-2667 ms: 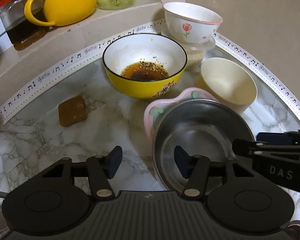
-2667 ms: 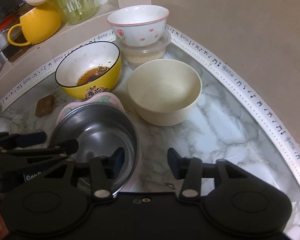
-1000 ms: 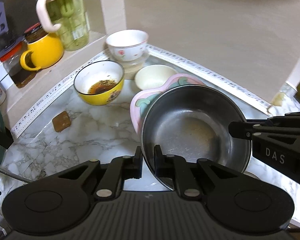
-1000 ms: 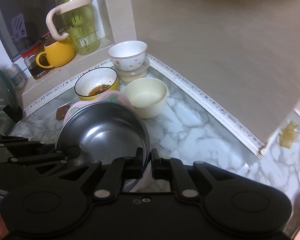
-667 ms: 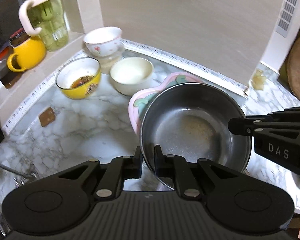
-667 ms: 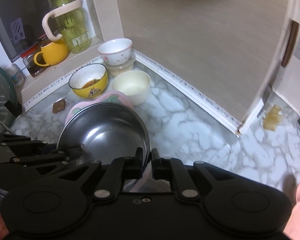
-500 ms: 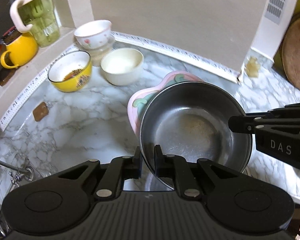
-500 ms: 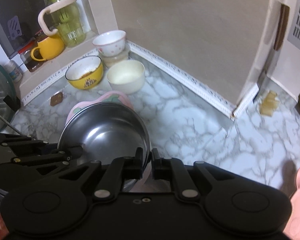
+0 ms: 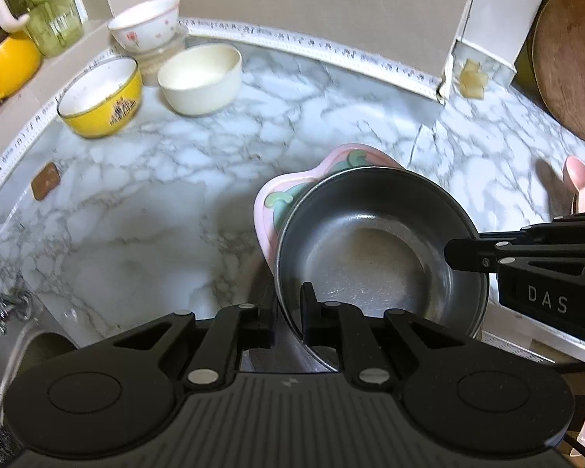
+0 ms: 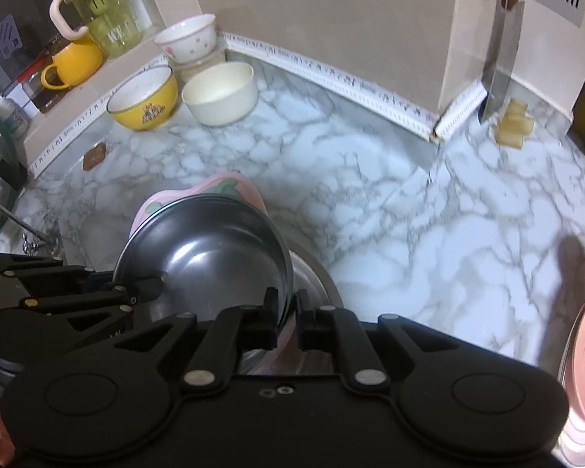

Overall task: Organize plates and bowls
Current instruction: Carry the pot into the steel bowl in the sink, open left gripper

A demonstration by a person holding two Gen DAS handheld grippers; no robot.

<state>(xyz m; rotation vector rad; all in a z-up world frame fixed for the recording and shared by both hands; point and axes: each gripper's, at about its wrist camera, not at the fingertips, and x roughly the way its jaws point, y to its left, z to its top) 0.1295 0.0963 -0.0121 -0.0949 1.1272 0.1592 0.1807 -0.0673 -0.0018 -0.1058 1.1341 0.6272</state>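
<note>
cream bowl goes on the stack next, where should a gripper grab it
Pinch the rim of the cream bowl, one finger inside and one outside, coming down on its right side. It stands upright with its mouth open, and that side faces bare counter; the yellow bowl crowds its left.

Open marble counter across frame centre and left, passable. Upper left blocked by yellow bowl, cream bowl and floral bowl, clustered against the ledge. Upper right narrowed by cutting board; knife leaning at the wall corner.
</note>
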